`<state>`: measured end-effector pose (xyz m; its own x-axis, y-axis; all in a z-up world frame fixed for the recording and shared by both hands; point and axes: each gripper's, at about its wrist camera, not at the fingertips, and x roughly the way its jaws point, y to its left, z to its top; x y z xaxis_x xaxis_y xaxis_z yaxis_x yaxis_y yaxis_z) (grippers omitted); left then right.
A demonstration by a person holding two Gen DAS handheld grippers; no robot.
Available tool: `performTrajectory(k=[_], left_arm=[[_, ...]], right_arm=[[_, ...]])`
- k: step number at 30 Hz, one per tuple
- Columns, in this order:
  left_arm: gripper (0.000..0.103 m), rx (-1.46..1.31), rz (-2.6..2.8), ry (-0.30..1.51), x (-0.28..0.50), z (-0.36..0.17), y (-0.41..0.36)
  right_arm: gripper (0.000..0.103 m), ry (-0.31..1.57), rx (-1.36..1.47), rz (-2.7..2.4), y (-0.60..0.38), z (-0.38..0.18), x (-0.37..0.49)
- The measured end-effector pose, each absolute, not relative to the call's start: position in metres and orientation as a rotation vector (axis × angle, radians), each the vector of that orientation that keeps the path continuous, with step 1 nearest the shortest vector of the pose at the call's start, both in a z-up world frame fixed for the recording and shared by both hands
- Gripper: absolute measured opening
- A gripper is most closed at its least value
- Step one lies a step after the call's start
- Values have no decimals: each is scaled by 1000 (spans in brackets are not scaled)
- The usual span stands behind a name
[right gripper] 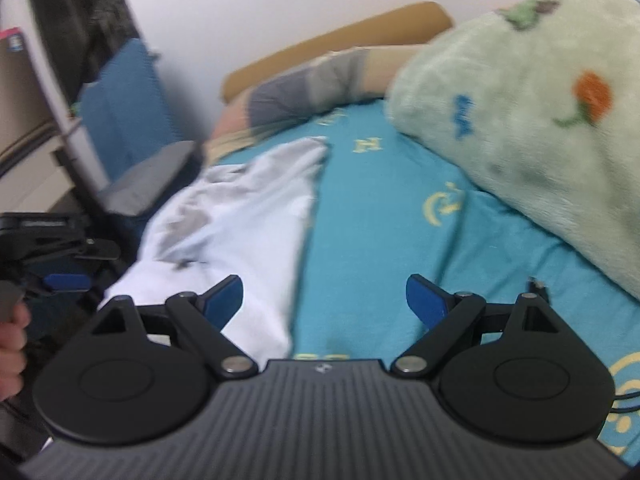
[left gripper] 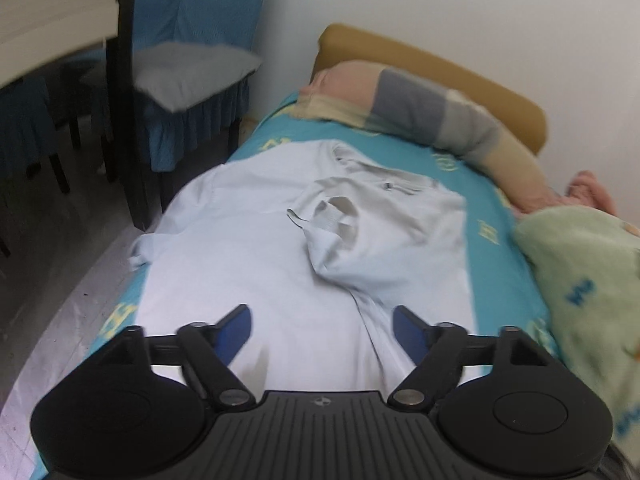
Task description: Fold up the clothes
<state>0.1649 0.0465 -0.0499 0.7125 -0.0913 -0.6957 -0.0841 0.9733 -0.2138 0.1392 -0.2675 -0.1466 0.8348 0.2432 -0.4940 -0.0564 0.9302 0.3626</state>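
Observation:
A pale light-blue polo shirt (left gripper: 260, 248) lies spread on the teal bed sheet (left gripper: 488, 200), collar toward the far end, one sleeve folded in over the chest (left gripper: 360, 240). My left gripper (left gripper: 322, 328) is open and empty, just above the shirt's lower part. In the right wrist view the shirt (right gripper: 248, 220) lies to the left on the sheet (right gripper: 380, 220). My right gripper (right gripper: 324, 300) is open and empty, over the shirt's right edge and the bare sheet. The left gripper (right gripper: 66, 282) shows at the far left, held by a hand.
A green fleece blanket (left gripper: 580, 280) is heaped at the right of the bed; it also shows in the right wrist view (right gripper: 540, 100). A striped bolster pillow (left gripper: 420, 108) lies against the ochre headboard (left gripper: 440, 64). A chair with a grey cushion (left gripper: 192, 72) stands left of the bed.

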Motion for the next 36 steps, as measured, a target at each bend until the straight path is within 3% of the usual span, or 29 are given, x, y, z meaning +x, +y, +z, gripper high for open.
performTrajectory(k=[4,10,18,27,28,31,36], left_arm=[[89,-208,-80,700,107,-32,43],[91,-120,-104,663,94,-44,50],[91,-217,-74,618,131,-74,87],[91,-313,-51,606,164,-117,124],[91,-328,-48,610,168,-120,127],[91,-398,-46,624,176,-130,138],[90,-449,-1,619,177,-135,153]], right_arm=[[78,526,303,231,-259,-132,128],[76,542,273,308,-246,-113,141],[76,598,-3,435,-158,-98,307],[70,746,-267,522,-58,-152,446],[58,772,-286,537,-53,-159,452],[11,816,-300,580,-45,-174,462],[5,617,-160,480,-60,-146,453]])
